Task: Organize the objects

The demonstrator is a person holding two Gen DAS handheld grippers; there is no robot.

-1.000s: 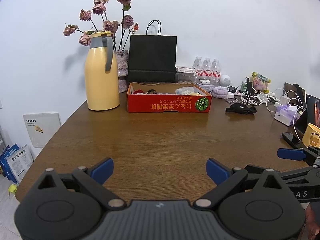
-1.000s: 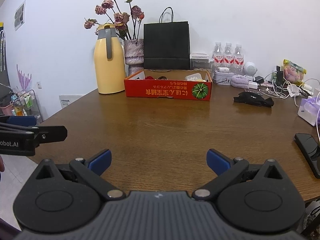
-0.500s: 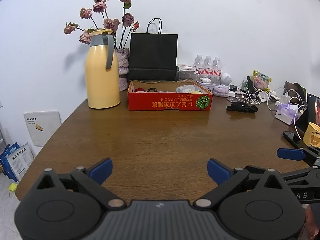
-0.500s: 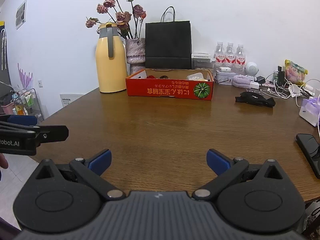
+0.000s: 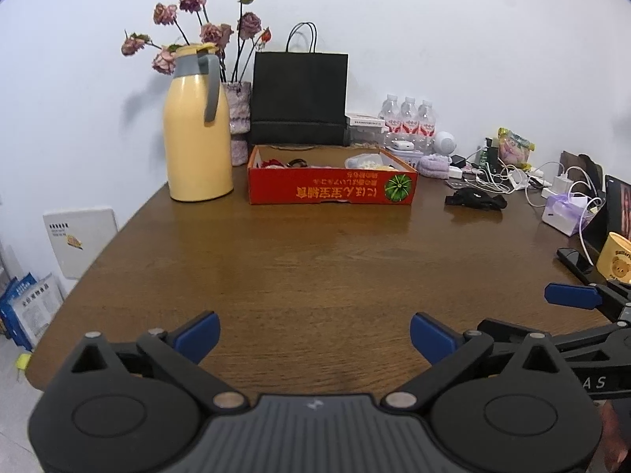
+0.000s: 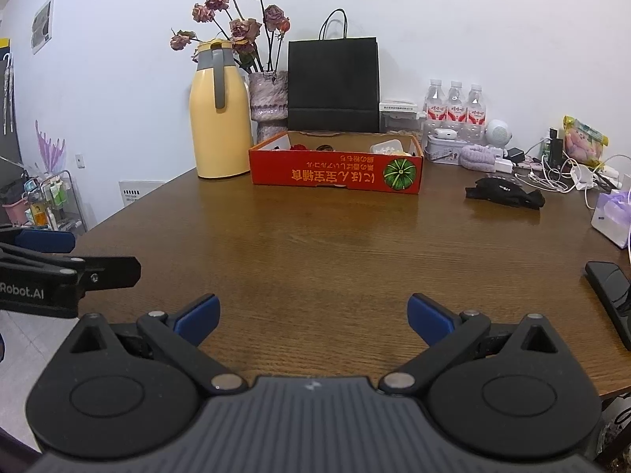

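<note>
A red cardboard box (image 5: pixel 331 190) (image 6: pixel 335 175) holding small items stands at the far side of the wooden table (image 5: pixel 315 260) (image 6: pixel 335 244). A crumpled black item (image 5: pixel 475 200) (image 6: pixel 504 194) lies to its right. My left gripper (image 5: pixel 314 335) hovers open over the near table edge, nothing between its blue pads. My right gripper (image 6: pixel 311 319) is open and empty too, beside it on the right. Each gripper shows at the edge of the other's view.
A yellow thermos jug (image 5: pixel 197 130) (image 6: pixel 219 112), a vase of dried roses (image 6: pixel 268 102) and a black paper bag (image 5: pixel 299 98) stand behind the box. Water bottles (image 6: pixel 455 112), chargers and cables (image 5: pixel 508 175), a phone (image 6: pixel 609 291) and a yellow mug (image 5: pixel 617 262) crowd the right side.
Both grippers have drifted slightly; the scene sits a little farther and higher in view. Both stay open and empty.
</note>
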